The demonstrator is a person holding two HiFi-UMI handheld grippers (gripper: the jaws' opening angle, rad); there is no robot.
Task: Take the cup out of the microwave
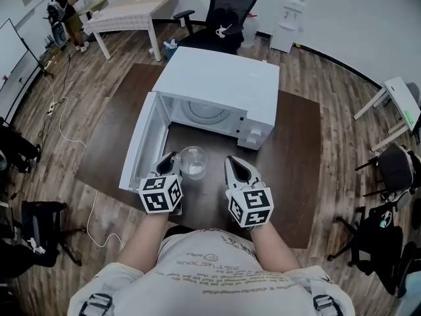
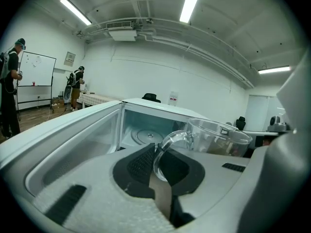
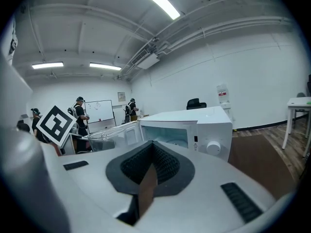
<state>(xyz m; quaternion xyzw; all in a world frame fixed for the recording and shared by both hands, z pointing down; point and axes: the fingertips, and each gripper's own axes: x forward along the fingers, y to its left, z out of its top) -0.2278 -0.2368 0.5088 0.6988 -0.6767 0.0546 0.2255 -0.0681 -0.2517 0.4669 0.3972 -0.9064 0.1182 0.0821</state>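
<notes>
A clear glass cup (image 1: 193, 161) hangs just outside the white microwave (image 1: 223, 84), in front of its open cavity and above the dark table. My left gripper (image 1: 170, 160) is shut on the cup's handle (image 2: 171, 142); in the left gripper view the cup's body (image 2: 219, 137) stands to the right of the jaws. To the cup's right, my right gripper (image 1: 235, 167) is shut with nothing in it. In the right gripper view the cup (image 3: 104, 139) shows at the left and the microwave (image 3: 204, 130) ahead.
The microwave door (image 1: 140, 147) swings out to the left, close beside my left gripper. The brown table (image 1: 296, 170) ends near my body. A black office chair (image 1: 227, 15) stands behind the microwave, and people stand at the room's far left.
</notes>
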